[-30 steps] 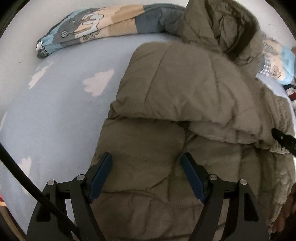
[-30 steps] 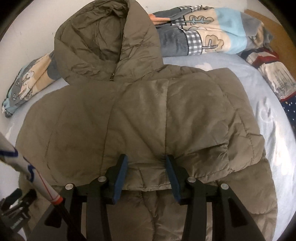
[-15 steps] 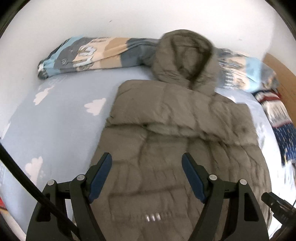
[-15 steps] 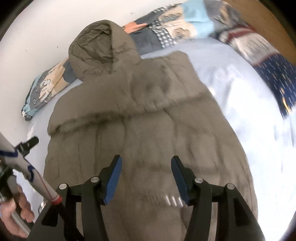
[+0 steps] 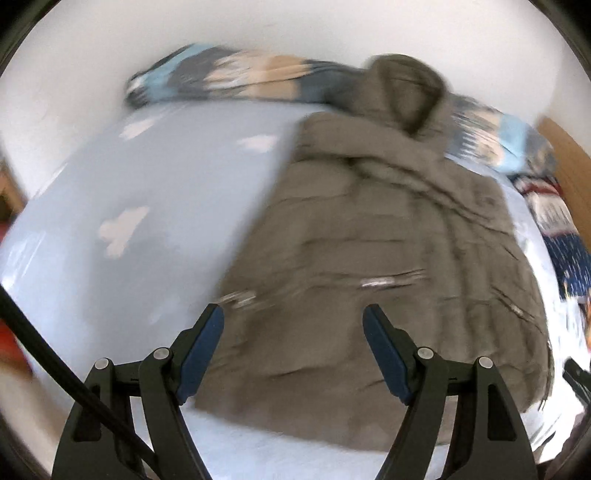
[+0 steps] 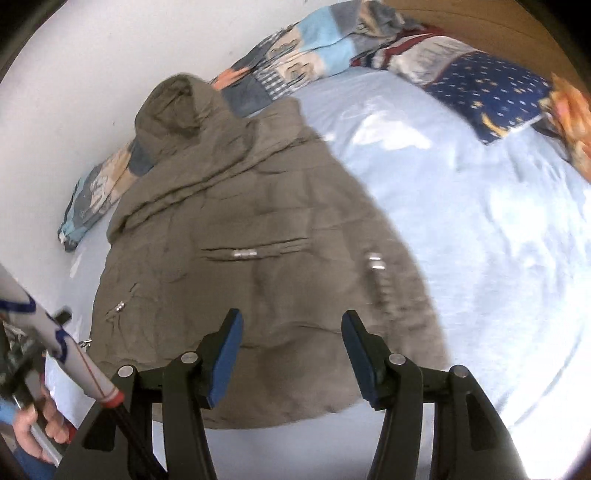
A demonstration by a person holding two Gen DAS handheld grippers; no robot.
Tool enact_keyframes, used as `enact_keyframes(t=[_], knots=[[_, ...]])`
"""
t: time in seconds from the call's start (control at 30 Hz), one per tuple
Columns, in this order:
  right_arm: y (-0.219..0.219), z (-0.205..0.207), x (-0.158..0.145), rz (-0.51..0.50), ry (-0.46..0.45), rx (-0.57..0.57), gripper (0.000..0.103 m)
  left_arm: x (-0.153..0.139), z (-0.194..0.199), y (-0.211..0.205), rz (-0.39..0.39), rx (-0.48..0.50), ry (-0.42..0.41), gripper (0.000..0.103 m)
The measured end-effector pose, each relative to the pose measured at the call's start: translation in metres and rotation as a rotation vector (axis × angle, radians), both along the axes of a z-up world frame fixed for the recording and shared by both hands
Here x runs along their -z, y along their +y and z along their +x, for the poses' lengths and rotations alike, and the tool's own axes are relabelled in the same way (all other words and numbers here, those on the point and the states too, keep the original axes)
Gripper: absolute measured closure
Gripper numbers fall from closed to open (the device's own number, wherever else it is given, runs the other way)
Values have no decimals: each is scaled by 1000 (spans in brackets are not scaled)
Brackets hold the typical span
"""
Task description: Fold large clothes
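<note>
Left wrist view: my left jaws [image 5: 293,349] stand apart and empty, now back over the hem of the coat [image 5: 388,240], which lies on the bed [image 5: 147,192], seemingly flat through blur. My right jaws [image 6: 291,354] have just widened, empty.

A bedroom at home.
Bed [image 6: 461,206] in a cloud-print sheet, patterned quilt [image 6: 317,37] bunched against the white wall [image 5: 295,33].
</note>
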State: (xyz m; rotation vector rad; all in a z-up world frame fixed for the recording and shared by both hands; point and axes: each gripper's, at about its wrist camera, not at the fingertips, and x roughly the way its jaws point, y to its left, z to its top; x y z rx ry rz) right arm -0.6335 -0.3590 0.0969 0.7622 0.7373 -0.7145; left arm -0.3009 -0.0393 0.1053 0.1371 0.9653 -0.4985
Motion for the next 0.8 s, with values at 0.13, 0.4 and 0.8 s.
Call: enact_keyframes(t=[0.13,0.4,0.8], knots=[[-27,-38,3,40,-56,74,43,15,16,61,-30,-148,66,26],[-62,-95,32,218,-189,254,36,51,27,103,-130,-209,276,26],[-67,-73,56,297,-185,226,36,75,36,111,-222,-220,386,26]])
